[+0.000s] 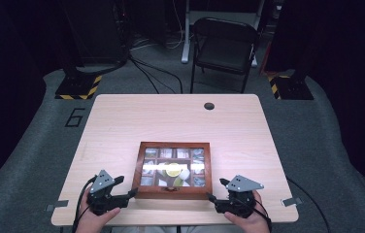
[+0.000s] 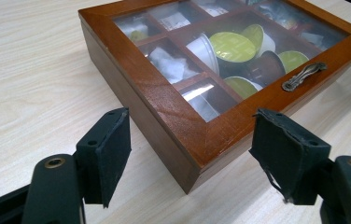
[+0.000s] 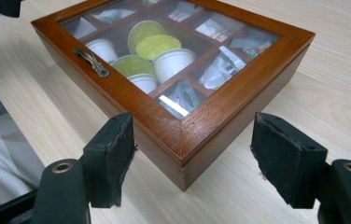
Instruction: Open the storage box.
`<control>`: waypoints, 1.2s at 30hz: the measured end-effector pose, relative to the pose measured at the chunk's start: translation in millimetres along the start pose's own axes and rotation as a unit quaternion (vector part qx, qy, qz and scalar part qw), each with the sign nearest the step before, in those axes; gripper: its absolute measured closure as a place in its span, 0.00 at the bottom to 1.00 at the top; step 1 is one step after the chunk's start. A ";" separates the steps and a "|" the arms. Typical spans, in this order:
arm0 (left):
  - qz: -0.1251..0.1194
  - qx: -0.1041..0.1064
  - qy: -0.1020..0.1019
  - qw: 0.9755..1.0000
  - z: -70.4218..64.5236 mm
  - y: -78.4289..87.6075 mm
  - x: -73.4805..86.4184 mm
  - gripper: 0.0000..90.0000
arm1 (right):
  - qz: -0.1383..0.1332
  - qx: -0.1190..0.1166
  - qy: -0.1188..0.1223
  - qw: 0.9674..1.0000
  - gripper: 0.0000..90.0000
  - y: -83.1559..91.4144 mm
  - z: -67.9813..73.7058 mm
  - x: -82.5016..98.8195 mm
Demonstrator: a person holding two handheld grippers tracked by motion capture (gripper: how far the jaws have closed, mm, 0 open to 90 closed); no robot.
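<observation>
High view: a wooden glass-lidded box [image 1: 173, 170] lies flat at the table's [image 1: 122, 121] near-centre edge, lid down, its long axis across the table. The left gripper [image 1: 127, 193] and right gripper [image 1: 213, 198] flank its near corners, probably staged to lift the lid.

Left gripper view: jaws spread, empty, framing the box's corner; the brass handle [image 2: 304, 76] marks the front rail.

Right gripper view: jaws likewise spread and empty; capsules [image 3: 157, 46] fill the central compartment.

Dim surroundings, soft overhead light, lid glare [image 1: 150, 166].
</observation>
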State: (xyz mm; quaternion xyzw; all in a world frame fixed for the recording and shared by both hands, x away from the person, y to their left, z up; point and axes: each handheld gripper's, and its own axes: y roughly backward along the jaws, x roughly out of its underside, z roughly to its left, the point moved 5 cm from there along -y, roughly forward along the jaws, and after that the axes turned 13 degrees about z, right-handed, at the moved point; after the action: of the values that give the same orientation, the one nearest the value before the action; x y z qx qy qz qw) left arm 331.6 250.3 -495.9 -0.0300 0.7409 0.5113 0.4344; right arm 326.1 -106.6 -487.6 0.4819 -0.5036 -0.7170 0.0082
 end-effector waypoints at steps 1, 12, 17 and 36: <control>-0.002 0.003 0.004 1.000 0.0 -1.3 0.2 0.31 | 0.001 -0.001 0.003 1.000 0.33 -1.8 -0.3 0.6; 0.024 0.021 -0.014 0.999 -6.6 -15.4 1.7 0.33 | 0.026 -0.008 0.018 0.999 0.39 -19.3 3.0 4.3; 0.027 0.025 -0.022 0.999 -8.7 -19.4 2.0 0.36 | 0.040 -0.004 0.023 0.999 0.43 -25.2 2.6 5.0; 0.035 0.014 -0.015 0.999 -8.0 -26.2 3.6 0.40 | 0.056 -0.035 0.021 0.998 0.48 -31.0 -6.4 6.9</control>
State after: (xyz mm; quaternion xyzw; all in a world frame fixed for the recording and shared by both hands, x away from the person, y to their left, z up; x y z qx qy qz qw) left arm 337.2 233.1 -516.7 0.0102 0.7423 0.5160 0.4274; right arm 341.6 -99.3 -515.2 0.4673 -0.5038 -0.7226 0.0759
